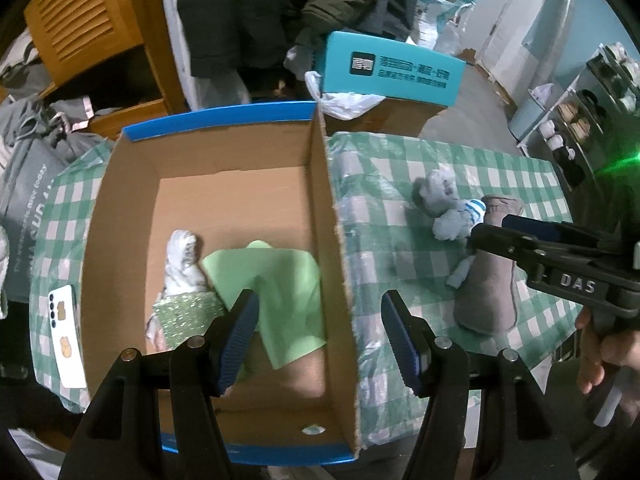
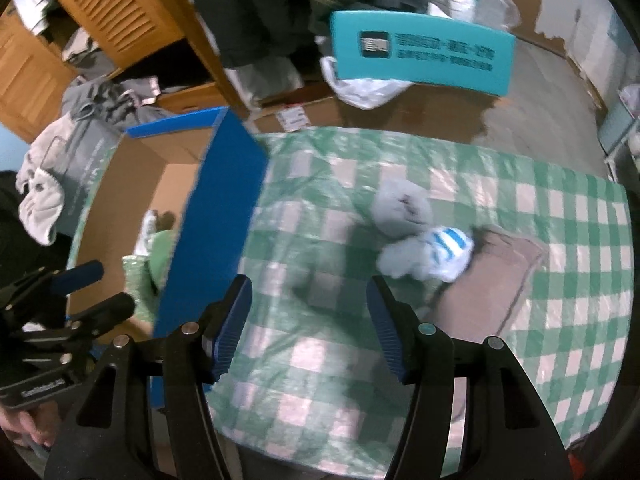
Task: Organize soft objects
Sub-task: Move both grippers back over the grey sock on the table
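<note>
box (image 1: 120,208): sock (image 1: 182,264), green cloth (image 1: 280,288) already in | plush (image 2: 420,236), grey pouch (image 2: 496,280) on checked cloth (image 2: 560,208), likely next | left gripper (image 1: 318,344) released, empty, above box | right gripper (image 2: 308,328) released, empty, nearing plush

The right wrist view is smeared — the grey bundle (image 2: 402,208) and the blue-striped sock (image 2: 446,246) lose their outlines. The cardboard box (image 1: 334,216) hides part of its green cloth (image 1: 276,292) behind the left gripper (image 1: 318,340), and its near wall is cut by the frame's lower edge. Print on the teal box (image 1: 390,70) is too blurred to read — shelf items at far right stay indistinct.
</note>
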### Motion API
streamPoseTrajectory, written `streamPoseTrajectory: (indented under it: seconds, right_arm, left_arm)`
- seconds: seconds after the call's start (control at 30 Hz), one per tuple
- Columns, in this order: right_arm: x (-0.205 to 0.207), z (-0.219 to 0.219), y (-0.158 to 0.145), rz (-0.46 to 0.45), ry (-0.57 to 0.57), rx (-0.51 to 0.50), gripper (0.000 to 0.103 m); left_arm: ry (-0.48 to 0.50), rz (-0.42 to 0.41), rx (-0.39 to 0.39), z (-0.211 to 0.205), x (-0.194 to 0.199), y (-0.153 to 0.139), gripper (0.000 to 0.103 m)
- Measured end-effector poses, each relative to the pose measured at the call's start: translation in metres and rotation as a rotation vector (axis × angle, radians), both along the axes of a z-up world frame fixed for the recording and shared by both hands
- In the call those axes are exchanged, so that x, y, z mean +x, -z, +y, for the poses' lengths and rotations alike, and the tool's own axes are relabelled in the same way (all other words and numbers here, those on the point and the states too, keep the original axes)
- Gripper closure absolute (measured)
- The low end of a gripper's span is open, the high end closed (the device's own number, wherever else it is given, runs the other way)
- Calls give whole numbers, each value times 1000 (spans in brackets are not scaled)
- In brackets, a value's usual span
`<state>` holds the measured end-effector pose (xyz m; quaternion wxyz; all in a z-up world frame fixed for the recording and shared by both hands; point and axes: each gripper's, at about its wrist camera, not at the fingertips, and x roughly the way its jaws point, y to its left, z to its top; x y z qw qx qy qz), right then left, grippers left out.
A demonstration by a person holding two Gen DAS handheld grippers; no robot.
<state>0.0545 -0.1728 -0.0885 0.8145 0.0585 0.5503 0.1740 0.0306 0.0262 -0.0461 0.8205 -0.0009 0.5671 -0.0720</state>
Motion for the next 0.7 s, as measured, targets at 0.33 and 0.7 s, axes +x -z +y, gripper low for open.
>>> streamPoseTrajectory:
  seconds: [0.33, 0.7]
  right_arm:
    - [7, -47, 29, 59, 110, -37, 44]
    - [15, -69, 60, 109, 153, -84, 44]
  left_arm:
    - [57, 15, 8, -37, 13, 9, 38]
    - [133, 49, 49, -82, 31, 36, 34]
